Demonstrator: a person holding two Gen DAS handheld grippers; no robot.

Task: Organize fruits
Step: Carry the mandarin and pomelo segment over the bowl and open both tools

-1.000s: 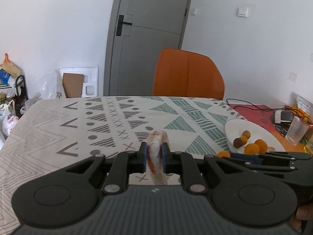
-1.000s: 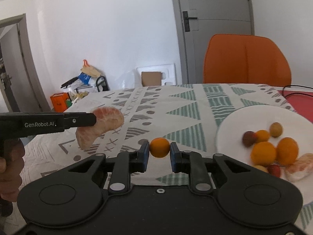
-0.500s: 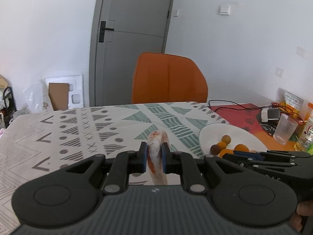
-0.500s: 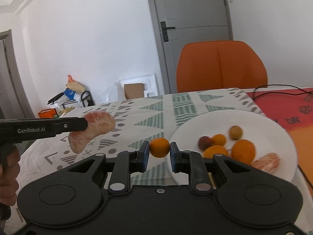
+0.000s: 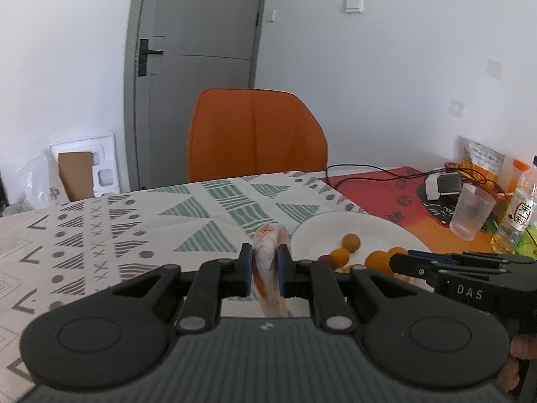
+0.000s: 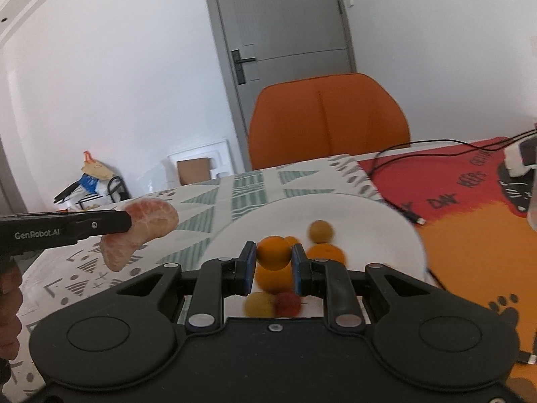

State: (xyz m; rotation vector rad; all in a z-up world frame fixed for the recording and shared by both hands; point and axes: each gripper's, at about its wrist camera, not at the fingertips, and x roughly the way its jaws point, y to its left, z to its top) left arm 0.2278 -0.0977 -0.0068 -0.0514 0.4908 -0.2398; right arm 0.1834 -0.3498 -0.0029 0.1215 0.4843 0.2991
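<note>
Here, above the white plate (image 6: pixel 386 231) where fruit is gathered, I carry two pieces for sorting: my left gripper (image 5: pixel 264 268) pinches a peeled citrus segment (image 5: pixel 268 268) beside its rim, my right gripper (image 6: pixel 273 263) clamps a small orange (image 6: pixel 273 253) over its middle.

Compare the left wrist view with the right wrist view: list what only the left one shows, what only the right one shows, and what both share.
Only the left wrist view: a clear plastic cup, a drink bottle and a wall switch.

Only the right wrist view: a small orange fruit clamped in the right gripper, and bags on the floor by the wall.

Both: the peeled citrus segment held by the left gripper, the white plate of fruit, the orange chair, the grey door and the patterned tablecloth.
</note>
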